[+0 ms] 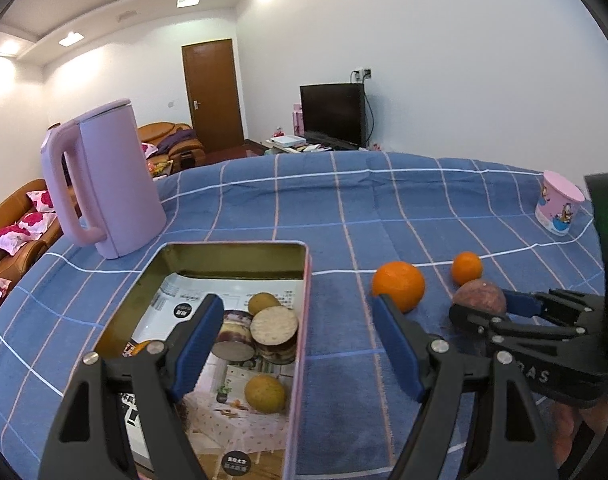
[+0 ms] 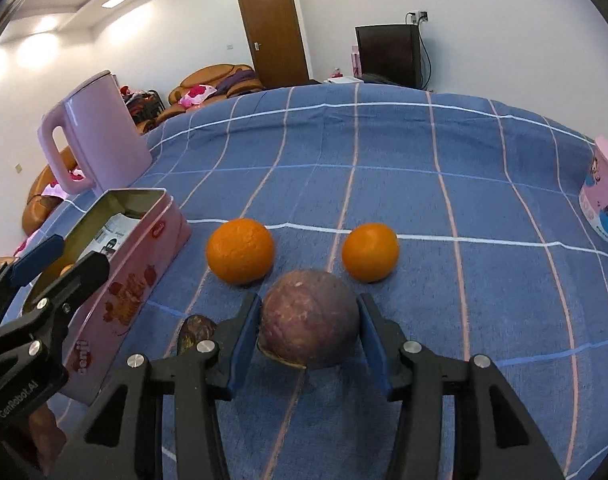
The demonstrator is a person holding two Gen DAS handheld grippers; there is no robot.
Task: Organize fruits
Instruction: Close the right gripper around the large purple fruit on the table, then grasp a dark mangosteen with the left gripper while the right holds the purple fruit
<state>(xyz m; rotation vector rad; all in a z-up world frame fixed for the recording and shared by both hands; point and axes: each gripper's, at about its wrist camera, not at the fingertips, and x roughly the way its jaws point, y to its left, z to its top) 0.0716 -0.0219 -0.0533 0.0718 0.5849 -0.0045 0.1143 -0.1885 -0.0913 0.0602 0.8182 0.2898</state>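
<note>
The right gripper (image 2: 309, 334) straddles a purple passion fruit (image 2: 309, 320) that rests on the blue checked cloth (image 2: 483, 208); its blue pads stand at either flank of the round skin, the left one touching or nearly so, the right one with a thin sliver of gap, so it reads as closing in rather than gripping firmly. It comes in low and tilted downward, probably so the pads meet the fruit at its widest part and it cannot squirt out.

Beyond it lie two oranges, the left orange (image 2: 240, 251) and the right orange (image 2: 370, 252), apart from each other and from the passion fruit, likely waiting their turn. A smaller dark fruit (image 2: 196, 330) sits just left of the jaws.

The left gripper (image 1: 300, 344) hangs spread and empty over the open pink tin (image 1: 300, 360), which holds two yellowish fruits (image 1: 264, 393) on its printed paper lining. Its place above the rim suggests it is standing by there. The tin stands near the loose fruit, which keeps each carry short. A lilac kettle (image 1: 116, 184) and a pink cup (image 1: 557, 208) stand clear of the work
</note>
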